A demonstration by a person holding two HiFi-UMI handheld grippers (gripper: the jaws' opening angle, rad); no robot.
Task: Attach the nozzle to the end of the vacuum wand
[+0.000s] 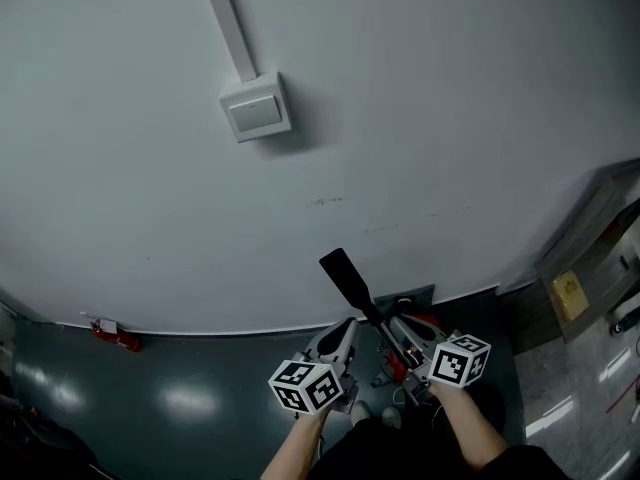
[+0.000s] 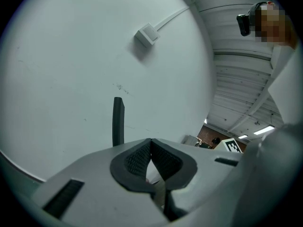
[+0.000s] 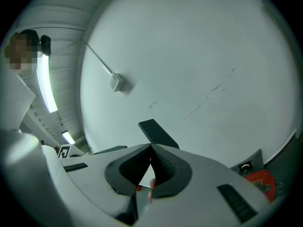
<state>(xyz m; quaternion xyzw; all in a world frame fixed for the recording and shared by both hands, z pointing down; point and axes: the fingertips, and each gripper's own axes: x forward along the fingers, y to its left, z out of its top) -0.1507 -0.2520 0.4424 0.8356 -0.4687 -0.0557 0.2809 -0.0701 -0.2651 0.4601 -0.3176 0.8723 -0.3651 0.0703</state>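
Dark grey-green floor (image 1: 200, 408) under you, meeting a pale wall (image 1: 420, 118).

Your left gripper (image 1: 345, 328) sits low centre with its marker cube toward you. In the left gripper view its jaws (image 2: 151, 141) are closed tip to tip, with nothing between the pads. Your right gripper (image 1: 402, 326) is just beside it. Its jaws (image 3: 151, 146) are also closed at the tips, with no object between them.

The nozzle (image 1: 346, 276) is flat and black. It stands tilted up just past both sets of tips, between the two grippers and against the wall. It shows left of the jaws in the left gripper view (image 2: 118, 122) and right behind the tips in the right gripper view (image 3: 157, 133). A dark shaft (image 1: 385, 333) runs from it down between the grippers; its lower end is hidden.

A red vacuum part (image 3: 258, 181) lies low, right of your right gripper. A small red object (image 1: 115, 336) lies at the wall base, far left. A grey shelf (image 1: 590, 258) is at the right edge.

High on the wall, a switch box (image 1: 256, 108) hangs from a conduit strip (image 1: 228, 18).
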